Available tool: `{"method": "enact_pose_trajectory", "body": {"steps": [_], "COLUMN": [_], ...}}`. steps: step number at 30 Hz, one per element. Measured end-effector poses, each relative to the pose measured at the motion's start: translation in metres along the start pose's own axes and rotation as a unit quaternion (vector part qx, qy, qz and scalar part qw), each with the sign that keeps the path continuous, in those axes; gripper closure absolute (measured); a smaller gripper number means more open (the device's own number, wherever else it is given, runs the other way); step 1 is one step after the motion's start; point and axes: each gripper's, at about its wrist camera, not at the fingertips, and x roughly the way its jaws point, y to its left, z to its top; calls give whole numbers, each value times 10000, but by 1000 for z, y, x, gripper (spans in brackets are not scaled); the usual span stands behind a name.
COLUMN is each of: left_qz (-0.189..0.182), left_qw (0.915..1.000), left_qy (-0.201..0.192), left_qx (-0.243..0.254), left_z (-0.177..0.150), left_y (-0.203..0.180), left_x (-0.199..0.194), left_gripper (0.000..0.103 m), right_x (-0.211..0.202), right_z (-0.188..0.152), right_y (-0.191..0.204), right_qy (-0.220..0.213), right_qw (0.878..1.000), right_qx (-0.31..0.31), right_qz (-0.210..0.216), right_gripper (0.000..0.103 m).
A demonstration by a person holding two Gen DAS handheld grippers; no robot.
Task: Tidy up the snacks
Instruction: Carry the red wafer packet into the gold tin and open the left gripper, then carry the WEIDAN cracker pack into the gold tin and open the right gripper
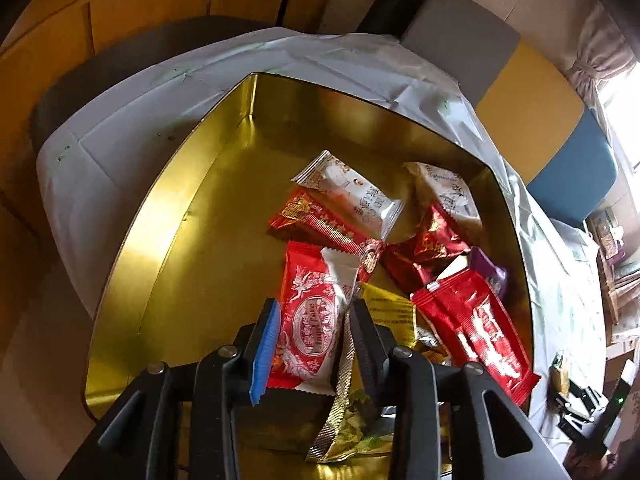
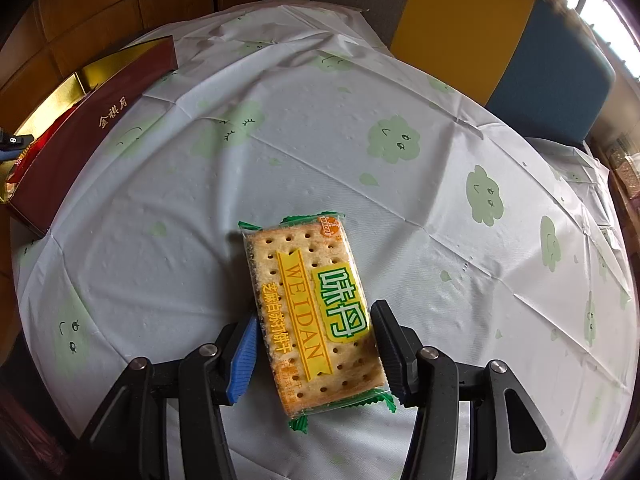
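Most snacks already lie in the gold tin [image 1: 168, 248]. The left gripper [image 1: 312, 344] stands open over them; the right gripper [image 2: 316, 352] clamps the cracker pack [image 2: 312, 312] on the desk [image 2: 400, 208], still to go in.

A home dining room is suggested: a round table [image 2: 400, 92] is covered by a cloud-printed plastic tablecloth [image 2: 304, 152], wooden panelling [image 2: 100, 4] is seen beyond, and a tied-back curtain [image 1: 600, 56] hangs at far right.
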Motion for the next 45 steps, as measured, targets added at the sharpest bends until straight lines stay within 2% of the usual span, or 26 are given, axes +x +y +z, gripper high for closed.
{"method": "enact_pose_trajectory", "body": {"steps": [6, 10, 14, 23, 29, 39, 42, 45], "left_qz": [290, 616, 706, 711, 637, 539, 537, 526], "left_qw": [9994, 9966, 9939, 9882, 9874, 9876, 9877, 9879], "left_qy": [-139, -466, -735, -1120, -1165, -1170, -1162, -1181], "left_qx": [99, 302, 420, 765, 862, 897, 893, 850], "left_z": [-13, -25, -31, -43, -50, -59, -61, -62], "left_y": [0, -6, -11, -26, -34, -31, -29, -27], "left_x": [-9, -27, -43, -68, -71, -73, -72, -72], "left_gripper": [67, 67, 67, 67, 67, 67, 67, 67], "right_x": [0, -1, -1, -1, 0, 1, -8, -20], "right_z": [-1, -1, -2, -1, 5, 21, 30, 44], "right_y": [0, 1, 1, -1, -4, -2, -2, 9], "right_qy": [-10, -19, -22, 15, 120, 388, 253, 44], "right_qw": [10000, 10000, 10000, 10000, 9998, 9973, 9956, 9953], "right_qx": [-31, -49, -48, -1, 170, 556, 892, 958], "right_qz": [-21, -34, -39, -15, -24, -275, -124, 129], "right_gripper": [50, 50, 50, 50, 50, 51, 54, 55]}}
